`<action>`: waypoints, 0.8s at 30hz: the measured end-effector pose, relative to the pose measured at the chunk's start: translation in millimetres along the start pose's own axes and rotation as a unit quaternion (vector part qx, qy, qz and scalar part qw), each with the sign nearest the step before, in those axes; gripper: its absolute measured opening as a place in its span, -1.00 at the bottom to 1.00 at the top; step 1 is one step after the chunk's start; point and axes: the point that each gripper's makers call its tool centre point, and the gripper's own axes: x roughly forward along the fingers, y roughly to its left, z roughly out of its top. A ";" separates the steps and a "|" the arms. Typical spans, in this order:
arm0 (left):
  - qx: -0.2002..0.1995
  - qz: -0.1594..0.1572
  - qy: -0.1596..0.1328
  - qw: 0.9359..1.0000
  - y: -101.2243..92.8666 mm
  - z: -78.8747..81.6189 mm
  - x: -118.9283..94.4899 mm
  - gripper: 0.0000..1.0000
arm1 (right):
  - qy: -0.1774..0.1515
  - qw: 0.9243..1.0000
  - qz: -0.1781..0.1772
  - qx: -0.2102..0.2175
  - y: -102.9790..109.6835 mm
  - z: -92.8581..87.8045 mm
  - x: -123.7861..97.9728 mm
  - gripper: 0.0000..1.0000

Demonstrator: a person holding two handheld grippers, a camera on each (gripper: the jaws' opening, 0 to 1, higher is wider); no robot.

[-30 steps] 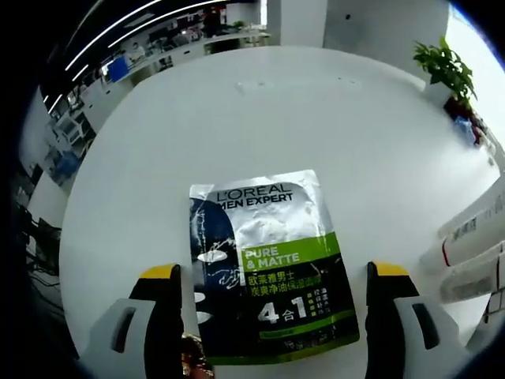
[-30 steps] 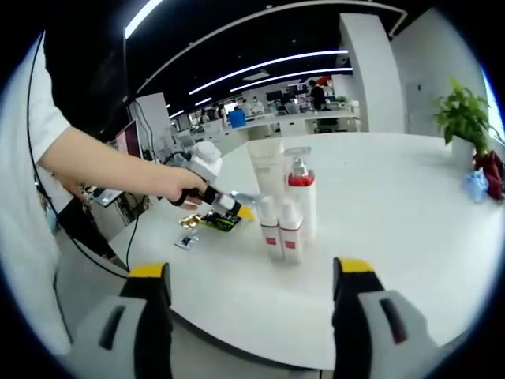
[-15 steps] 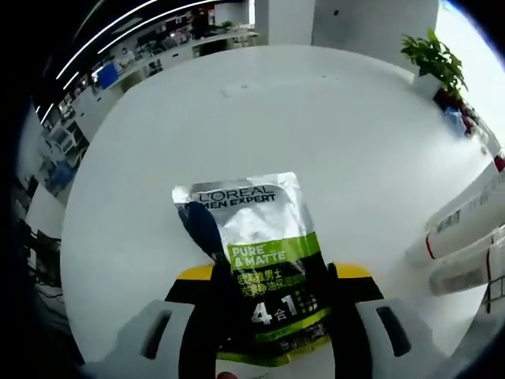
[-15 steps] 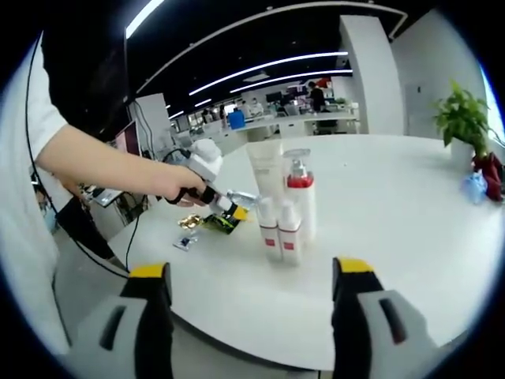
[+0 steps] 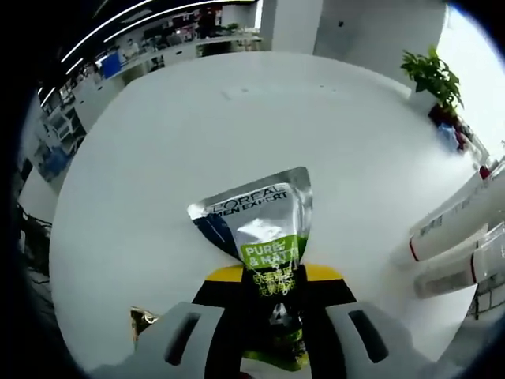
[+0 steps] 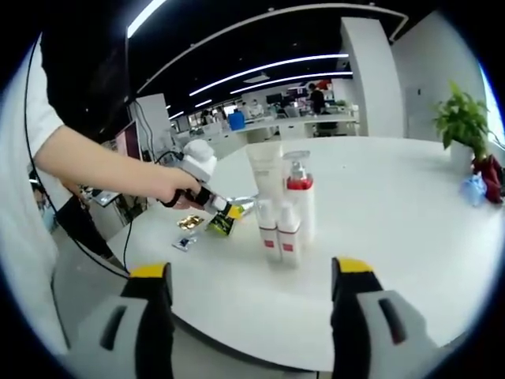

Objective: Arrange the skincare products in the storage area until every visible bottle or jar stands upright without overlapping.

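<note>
A silver, dark blue and green L'Oreal Men Expert sachet [image 5: 260,225] is pinched at its lower end by my left gripper [image 5: 272,288], whose yellow-tipped jaws are shut on it; the pouch buckles and lifts off the white round table [image 5: 158,150]. In the right gripper view the left gripper [image 6: 215,207], in a person's hand, holds that sachet [image 6: 222,223] at the table's left. Beside it stands an upright cluster: a white tube [image 6: 266,170], a red-collared pump bottle [image 6: 299,193] and two small white bottles [image 6: 280,233]. My right gripper [image 6: 248,284] hangs open before the table edge.
White bottles with red bands [image 5: 458,237] cross the right of the left gripper view. Small foil packets [image 6: 188,229] lie near the table's left edge; one packet [image 5: 142,320] sits by my left jaw. A potted plant [image 6: 464,118] stands at the far right.
My left gripper's jaws closed from wide open onto the sachet's lower end, and the sachet has crumpled and risen from lying flat. The right gripper has stayed put.
</note>
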 end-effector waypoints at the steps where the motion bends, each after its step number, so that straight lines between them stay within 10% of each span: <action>1: 0.002 -0.001 0.000 1.000 -0.8 -1.3 -1.1 -0.59 | 0.000 1.000 0.000 -0.001 0.2 -0.1 -0.2 0.66; 18: -0.065 -0.048 -0.044 0.996 -25.3 -21.5 -36.0 -0.64 | 0.001 1.000 0.010 -0.012 5.0 0.0 0.2 0.65; 24: -0.023 -0.054 -0.064 0.996 -39.1 -27.4 -57.0 -0.64 | 0.001 1.000 0.016 -0.016 7.4 0.4 0.1 0.64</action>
